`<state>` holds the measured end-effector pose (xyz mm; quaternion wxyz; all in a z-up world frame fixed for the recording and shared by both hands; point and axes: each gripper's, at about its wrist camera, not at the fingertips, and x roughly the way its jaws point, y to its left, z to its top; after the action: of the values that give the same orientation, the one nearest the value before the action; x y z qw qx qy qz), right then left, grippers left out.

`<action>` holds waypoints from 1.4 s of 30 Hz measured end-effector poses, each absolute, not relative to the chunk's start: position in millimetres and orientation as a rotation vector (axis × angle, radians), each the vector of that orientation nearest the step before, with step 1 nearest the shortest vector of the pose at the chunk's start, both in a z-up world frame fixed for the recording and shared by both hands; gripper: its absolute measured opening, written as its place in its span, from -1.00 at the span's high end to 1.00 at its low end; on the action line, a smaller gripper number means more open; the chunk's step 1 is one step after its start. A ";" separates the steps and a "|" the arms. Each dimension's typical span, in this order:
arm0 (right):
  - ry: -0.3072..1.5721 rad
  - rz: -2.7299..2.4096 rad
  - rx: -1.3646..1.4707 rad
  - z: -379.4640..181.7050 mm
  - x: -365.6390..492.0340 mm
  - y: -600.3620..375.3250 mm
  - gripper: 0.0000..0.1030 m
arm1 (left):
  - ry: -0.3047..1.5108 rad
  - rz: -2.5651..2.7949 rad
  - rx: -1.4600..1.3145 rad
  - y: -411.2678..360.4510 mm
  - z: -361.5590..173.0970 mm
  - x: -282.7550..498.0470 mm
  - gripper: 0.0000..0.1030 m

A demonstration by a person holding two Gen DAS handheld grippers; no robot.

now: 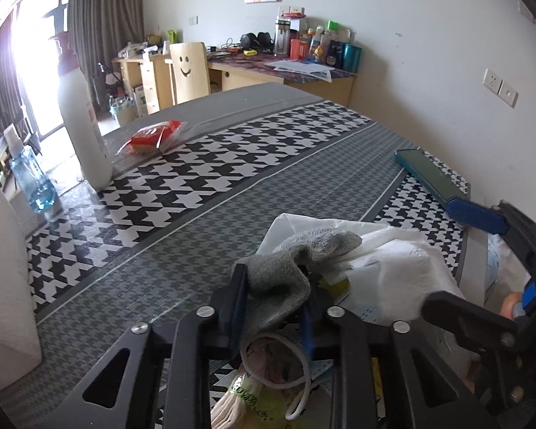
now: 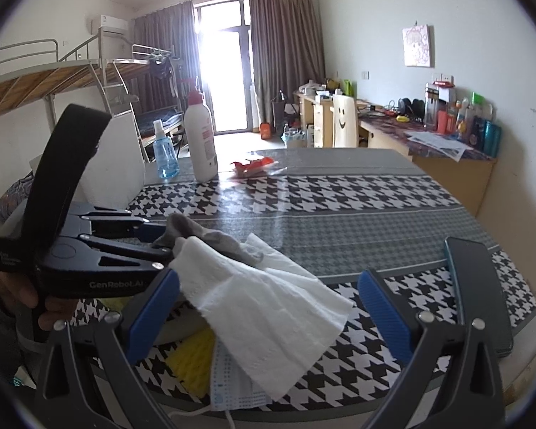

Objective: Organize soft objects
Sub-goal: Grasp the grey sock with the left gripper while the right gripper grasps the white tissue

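So the grey sock (image 1: 286,268) is pinched between the closed fingers of the left gripper (image 1: 273,307), sitting at the near edge of the table (image 1: 232,193) on top of a little pile of soft stuff. Right beside it, touching, is a white paper towel (image 2: 268,307) draped over a blue face mask (image 2: 232,382), with something yellow (image 2: 193,357) poking out underneath. In the left wrist view there's also a pale glove with green print (image 1: 246,393) below the fingers. The right gripper (image 2: 268,307) hovers over the paper towel with its blue pads (image 2: 382,307) spread wide apart, holding nothing. A dark phone (image 2: 479,286) lies just to the right. Further back on the houndstooth cloth: a white bottle (image 2: 200,139), a blue spray bottle (image 2: 164,153) and a red snack packet (image 2: 253,166).
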<state>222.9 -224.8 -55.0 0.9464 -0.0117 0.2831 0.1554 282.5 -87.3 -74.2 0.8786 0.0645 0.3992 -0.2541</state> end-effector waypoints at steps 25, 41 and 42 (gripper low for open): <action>0.670 0.361 0.005 -51.8 220.3 -233.8 0.78 | 0.803 -0.539 0.114 -82.0 -69.7 272.3 0.72; 0.635 0.361 -0.007 -39.4 209.2 -227.5 -0.05 | 0.697 -0.447 0.078 -49.3 -34.8 249.1 0.81; 0.624 0.364 -0.013 -38.6 207.0 -226.4 -0.10 | 0.691 -0.445 0.076 -47.1 -33.0 247.0 0.81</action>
<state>207.0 -226.4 -38.6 0.9354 -0.0065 0.3053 0.1782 247.0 -47.1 -33.0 0.9161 0.0367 0.3356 -0.2163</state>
